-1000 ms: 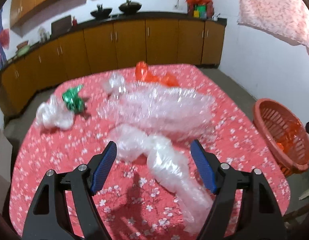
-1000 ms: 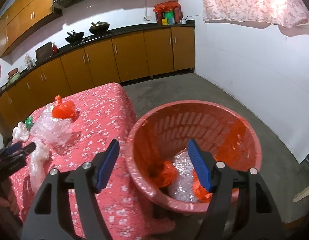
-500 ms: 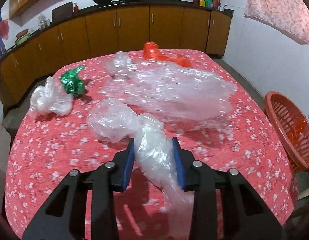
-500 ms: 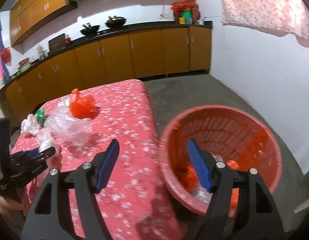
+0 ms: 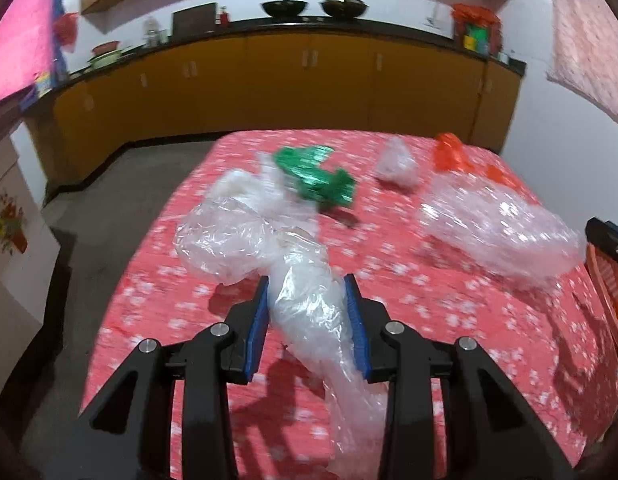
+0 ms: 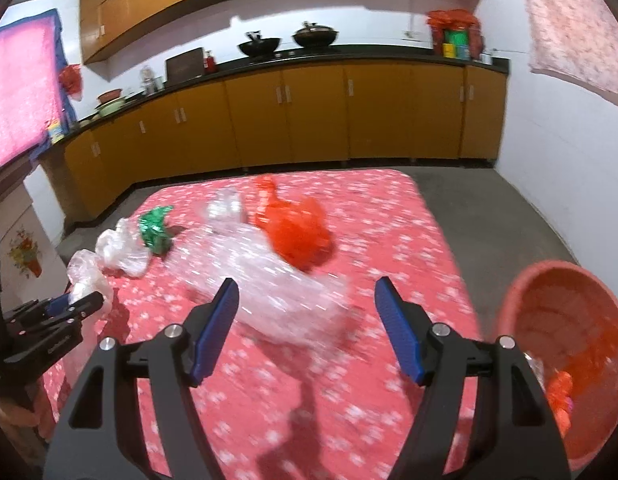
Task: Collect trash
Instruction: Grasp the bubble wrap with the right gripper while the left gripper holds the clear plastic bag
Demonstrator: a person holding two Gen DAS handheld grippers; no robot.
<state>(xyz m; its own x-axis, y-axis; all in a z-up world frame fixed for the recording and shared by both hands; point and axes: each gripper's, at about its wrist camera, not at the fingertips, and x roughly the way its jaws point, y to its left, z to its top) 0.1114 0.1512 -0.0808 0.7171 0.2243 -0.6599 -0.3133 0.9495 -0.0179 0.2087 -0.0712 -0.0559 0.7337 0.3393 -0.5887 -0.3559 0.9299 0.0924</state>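
Note:
My left gripper (image 5: 307,308) is shut on a long clear plastic bag (image 5: 309,312) and holds it over the red flowered table (image 5: 449,312); the bag's bulge lies ahead on the left. In the right wrist view the left gripper (image 6: 85,302) shows at the far left with the bag (image 6: 85,274). My right gripper (image 6: 307,322) is open and empty above a big bubble-wrap sheet (image 6: 277,284). An orange-red bag (image 6: 299,232), a green foil wrapper (image 6: 155,226) and a small clear wad (image 6: 225,208) lie on the table. The red basket (image 6: 565,360) stands at the right, with trash inside.
Another clear bag (image 6: 121,248) lies by the green wrapper. Yellow kitchen cabinets (image 6: 309,120) run along the far wall with pots on the counter. Grey floor (image 6: 509,208) lies between table and white wall. The basket's rim (image 5: 613,288) shows at the left view's right edge.
My left gripper closed on the clear bag and has swung left, lifting it. My right gripper moved from over the basket to above the bubble wrap, still open.

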